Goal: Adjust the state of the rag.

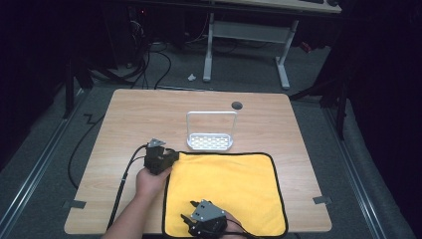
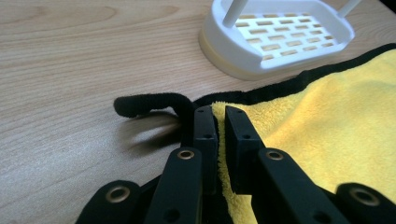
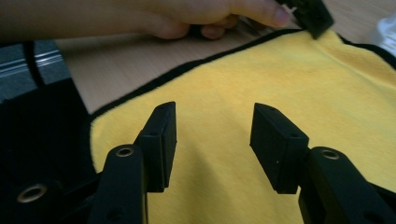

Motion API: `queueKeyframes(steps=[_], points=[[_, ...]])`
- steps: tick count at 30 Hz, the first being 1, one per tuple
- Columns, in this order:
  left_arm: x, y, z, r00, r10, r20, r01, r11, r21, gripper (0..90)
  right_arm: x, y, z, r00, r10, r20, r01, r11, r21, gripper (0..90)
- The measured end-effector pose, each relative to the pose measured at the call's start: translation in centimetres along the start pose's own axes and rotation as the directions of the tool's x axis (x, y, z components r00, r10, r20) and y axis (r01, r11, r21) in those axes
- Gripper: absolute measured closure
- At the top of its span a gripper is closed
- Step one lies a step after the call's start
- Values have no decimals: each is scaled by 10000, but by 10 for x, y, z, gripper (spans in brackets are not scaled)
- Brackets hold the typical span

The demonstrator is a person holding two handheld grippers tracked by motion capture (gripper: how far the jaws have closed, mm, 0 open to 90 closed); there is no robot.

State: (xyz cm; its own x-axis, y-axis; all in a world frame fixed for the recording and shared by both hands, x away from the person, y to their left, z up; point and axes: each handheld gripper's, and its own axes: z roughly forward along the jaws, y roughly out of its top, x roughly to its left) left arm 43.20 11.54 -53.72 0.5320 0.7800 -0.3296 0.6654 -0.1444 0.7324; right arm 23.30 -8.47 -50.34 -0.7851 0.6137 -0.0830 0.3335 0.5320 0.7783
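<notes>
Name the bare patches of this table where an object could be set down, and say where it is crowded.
Free: the table left of the white rack, and its right strip beside the yellow cloth. Crowded: the cloth's near-left part, where left gripper and right gripper work.

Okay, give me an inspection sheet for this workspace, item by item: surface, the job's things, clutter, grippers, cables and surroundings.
Surface: wooden table, one round dark hole near the far edge.
Job's things: yellow cloth with black edging, spread flat on the near right part; its far-left corner lies between the left jaws.
Clutter: white slotted rack with a tall handle, just beyond the cloth.
Grippers: left gripper shut on the cloth corner; right gripper open, jaws above the cloth near its near edge, nothing between them.
Cables: black cable trails from the left gripper to the near edge.
Surroundings: grey floor, a white-legged desk beyond, tangled cables on the floor, dark room.
</notes>
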Motion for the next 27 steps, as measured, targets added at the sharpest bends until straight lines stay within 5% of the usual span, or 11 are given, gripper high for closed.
queueKeyframes(steps=[8, 16, 27], points=[[1, -2, -4, 9999, -95, 56, 97, 9993, -352, 840, 32, 12, 27, 9962, -30, -867, 55, 9996, 281, 441], [1, -2, -3, 9999, -118, 28, 119, 9994, -311, 838, 39, 9, 51, 9974, 114, -717, -57, 9968, 798, 445], [2, -2, -3, 9998, -198, 71, 200, 9995, -254, 837, 32, 12, 51, 9971, -35, -759, 103, 9960, 891, 782]])
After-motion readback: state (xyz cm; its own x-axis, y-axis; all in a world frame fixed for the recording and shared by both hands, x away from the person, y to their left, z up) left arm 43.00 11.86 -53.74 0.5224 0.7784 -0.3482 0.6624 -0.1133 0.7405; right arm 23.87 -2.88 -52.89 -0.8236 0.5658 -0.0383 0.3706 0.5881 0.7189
